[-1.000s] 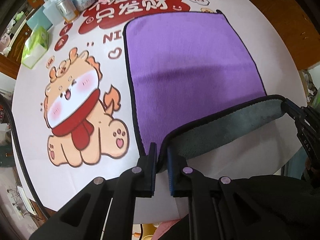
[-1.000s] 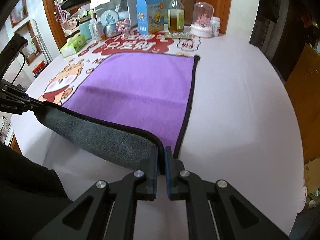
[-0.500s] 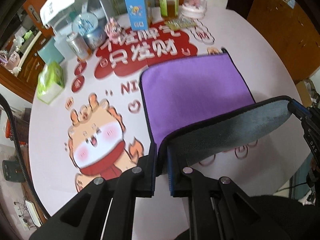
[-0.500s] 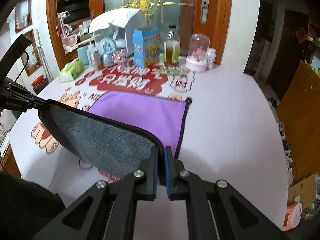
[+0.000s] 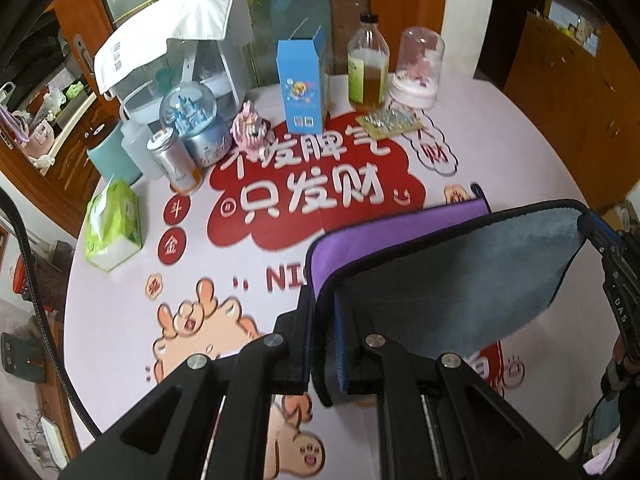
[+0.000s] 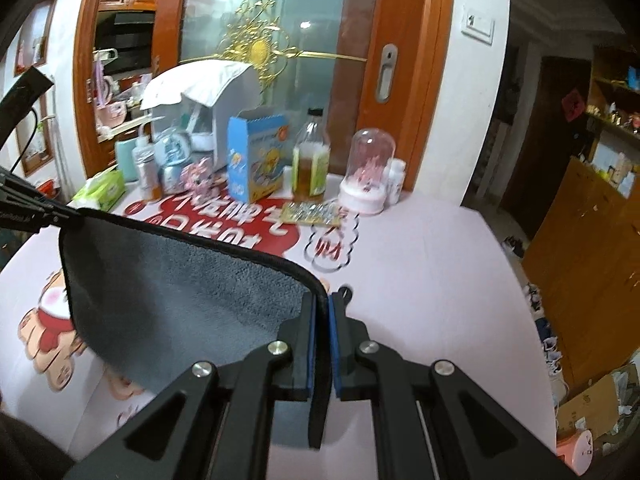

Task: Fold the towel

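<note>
The towel (image 5: 460, 276) is purple on one face and grey on the other, with a black hem. My left gripper (image 5: 323, 300) is shut on its near left corner. My right gripper (image 6: 323, 304) is shut on the near right corner and also shows in the left wrist view (image 5: 596, 228). The near edge is raised off the table and carried toward the far edge, so the grey underside (image 6: 180, 296) faces me. A strip of the purple face (image 5: 400, 228) shows beyond it. The far right corner loop (image 6: 344, 291) lies on the table.
The round table (image 6: 432, 280) has a pink cartoon cloth. At its far side stand a blue carton (image 5: 302, 84), an oil bottle (image 5: 368, 72), a glass dome (image 5: 418, 68), a snow globe (image 5: 192, 120), a can (image 5: 172, 160) and a tissue pack (image 5: 114, 224).
Both grippers have lifted the near towel edge higher and carried it toward the far side. More grey underside shows and less purple remains visible.
</note>
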A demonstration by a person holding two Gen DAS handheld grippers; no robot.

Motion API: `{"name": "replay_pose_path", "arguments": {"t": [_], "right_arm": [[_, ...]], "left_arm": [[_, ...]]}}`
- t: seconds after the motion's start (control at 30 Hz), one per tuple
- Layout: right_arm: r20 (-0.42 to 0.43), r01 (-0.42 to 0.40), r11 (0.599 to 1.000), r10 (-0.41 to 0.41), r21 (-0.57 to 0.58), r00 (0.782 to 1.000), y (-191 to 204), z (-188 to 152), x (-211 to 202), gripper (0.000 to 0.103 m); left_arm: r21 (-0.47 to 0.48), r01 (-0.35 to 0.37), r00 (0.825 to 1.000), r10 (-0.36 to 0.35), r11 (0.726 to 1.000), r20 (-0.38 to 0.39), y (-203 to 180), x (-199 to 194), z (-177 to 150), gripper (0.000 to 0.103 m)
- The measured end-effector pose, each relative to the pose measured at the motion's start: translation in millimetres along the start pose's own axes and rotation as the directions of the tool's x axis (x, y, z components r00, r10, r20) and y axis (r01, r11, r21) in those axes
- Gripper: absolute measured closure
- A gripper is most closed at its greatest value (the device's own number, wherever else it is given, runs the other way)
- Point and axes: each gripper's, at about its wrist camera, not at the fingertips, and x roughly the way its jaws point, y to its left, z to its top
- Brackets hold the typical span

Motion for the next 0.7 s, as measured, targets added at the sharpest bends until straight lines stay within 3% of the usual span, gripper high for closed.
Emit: {"name": "replay_pose_path", "arguments": {"t": [0.3, 0.7], "right_arm": [[0.048, 0.112, 0.993, -0.111, -0.025, 0.993, 13.5, 2.4, 46.2, 0.097], [-0.069, 0.145, 0.989, -0.145, -0.007, 0.987, 12.6, -17.5, 111.7, 0.096]], "left_arm": [[-0.075, -0.001, 1.0, 0.004, 0.997, 0.029, 9.9, 50.1, 11.8, 0.095], [-0.108, 0.017, 0.999, -0.02, 0.994, -0.03, 6.6, 117.4, 18.3, 0.093]]}}
